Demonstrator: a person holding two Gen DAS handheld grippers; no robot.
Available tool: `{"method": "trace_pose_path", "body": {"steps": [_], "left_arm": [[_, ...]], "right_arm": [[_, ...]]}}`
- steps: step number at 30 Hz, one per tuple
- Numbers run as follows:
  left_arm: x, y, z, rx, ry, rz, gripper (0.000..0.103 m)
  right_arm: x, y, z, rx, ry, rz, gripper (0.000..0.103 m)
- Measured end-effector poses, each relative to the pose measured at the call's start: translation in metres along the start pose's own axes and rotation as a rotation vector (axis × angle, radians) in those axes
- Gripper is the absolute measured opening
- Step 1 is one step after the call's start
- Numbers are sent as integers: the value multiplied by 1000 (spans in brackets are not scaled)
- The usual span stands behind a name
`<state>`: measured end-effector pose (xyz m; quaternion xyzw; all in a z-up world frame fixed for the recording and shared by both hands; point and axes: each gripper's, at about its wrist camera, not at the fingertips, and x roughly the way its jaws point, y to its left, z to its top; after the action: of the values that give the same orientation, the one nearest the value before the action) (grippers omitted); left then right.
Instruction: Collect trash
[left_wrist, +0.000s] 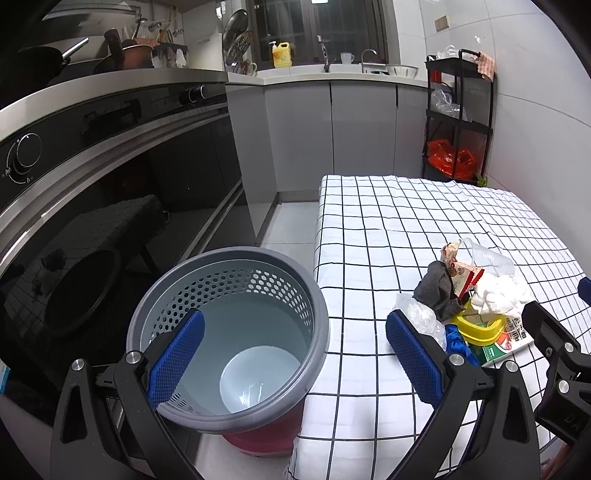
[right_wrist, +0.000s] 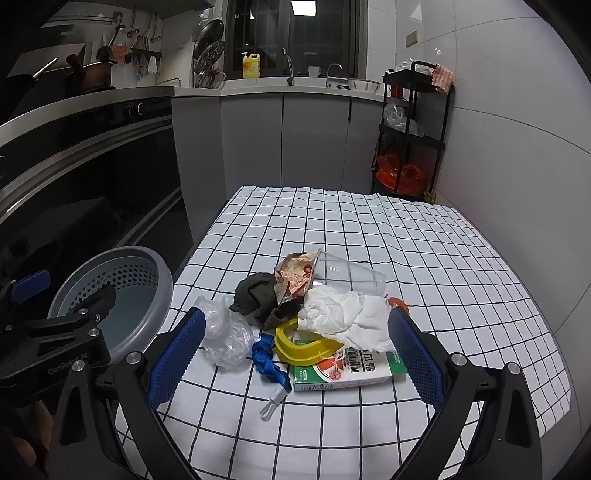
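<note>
Left hand-held gripper (left_wrist: 295, 354) spread wide, nothing held, hovering over grey perforated wastebasket (left_wrist: 229, 339) standing just left of tabletop (right_wrist: 369, 229). Right hand-held gripper (right_wrist: 297, 354) also wide open, empty, framing trash pile near middle of checked cloth: clear plastic cup (right_wrist: 351, 275) on its side, crumpled white tissue (right_wrist: 343, 317), dark rag (right_wrist: 258, 297), yellow ring, possibly a lid (right_wrist: 295, 341), green-and-white box (right_wrist: 347, 371), blue strap (right_wrist: 267, 360), crinkled clear plastic (right_wrist: 225, 336).
</note>
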<state>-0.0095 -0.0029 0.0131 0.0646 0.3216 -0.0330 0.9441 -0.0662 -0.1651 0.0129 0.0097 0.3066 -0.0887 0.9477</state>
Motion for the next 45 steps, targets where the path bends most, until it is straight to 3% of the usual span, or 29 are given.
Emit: {"method": "trace_pose_path", "body": {"steps": [45], "left_arm": [[2,-1,-2,5,0,2,97]], "right_arm": [[0,-1,0,3,-3,9,95]]}}
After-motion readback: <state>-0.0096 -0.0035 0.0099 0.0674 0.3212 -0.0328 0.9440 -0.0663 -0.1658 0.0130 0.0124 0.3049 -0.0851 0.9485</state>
